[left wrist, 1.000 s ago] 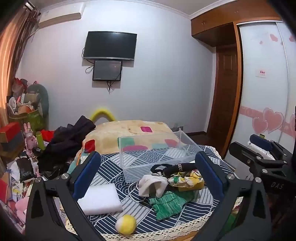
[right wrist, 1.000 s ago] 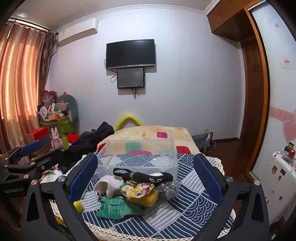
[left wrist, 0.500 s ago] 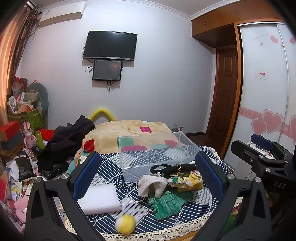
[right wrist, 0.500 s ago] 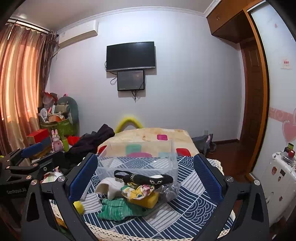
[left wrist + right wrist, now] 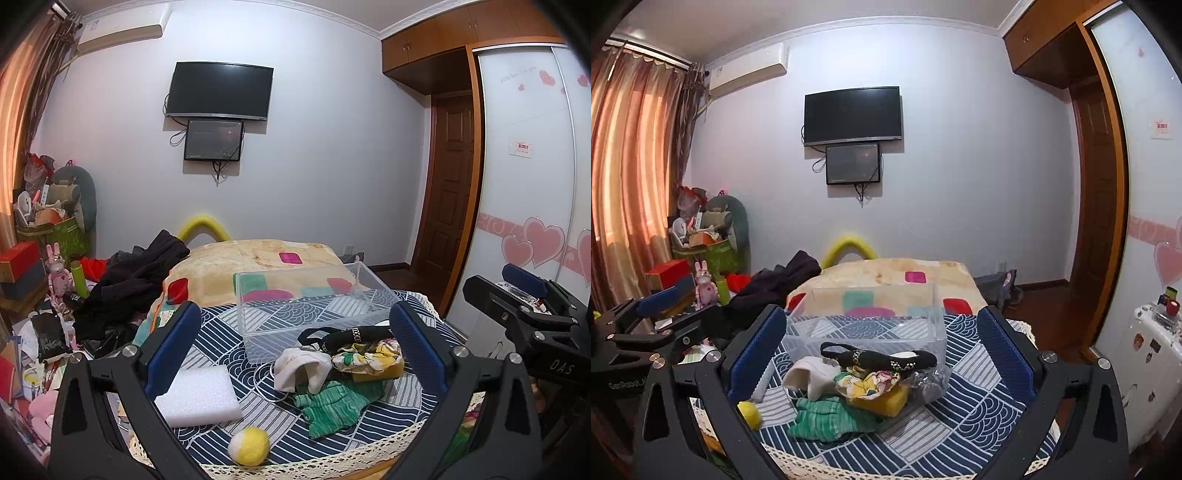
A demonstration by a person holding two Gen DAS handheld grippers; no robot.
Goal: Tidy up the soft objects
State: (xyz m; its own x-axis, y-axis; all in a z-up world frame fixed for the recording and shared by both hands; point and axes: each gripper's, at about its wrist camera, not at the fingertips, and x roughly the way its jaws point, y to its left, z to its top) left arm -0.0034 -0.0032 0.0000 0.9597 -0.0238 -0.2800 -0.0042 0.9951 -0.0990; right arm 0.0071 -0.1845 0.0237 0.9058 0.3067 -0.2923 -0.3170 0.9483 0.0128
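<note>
Black angular tongs [image 5: 295, 347], ribbed blue pads [image 5: 173, 343], silver screws.

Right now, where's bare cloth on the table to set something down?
Bare: the strip between foam block and clear bin, and the right side beyond the yellow sponge. The bin is empty. Crowded: the clothes pile before the bin, and the front edge by the ball.

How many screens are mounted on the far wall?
2: a large black television high on the wall, and a smaller screen directly below it. Both appear dark.
</note>
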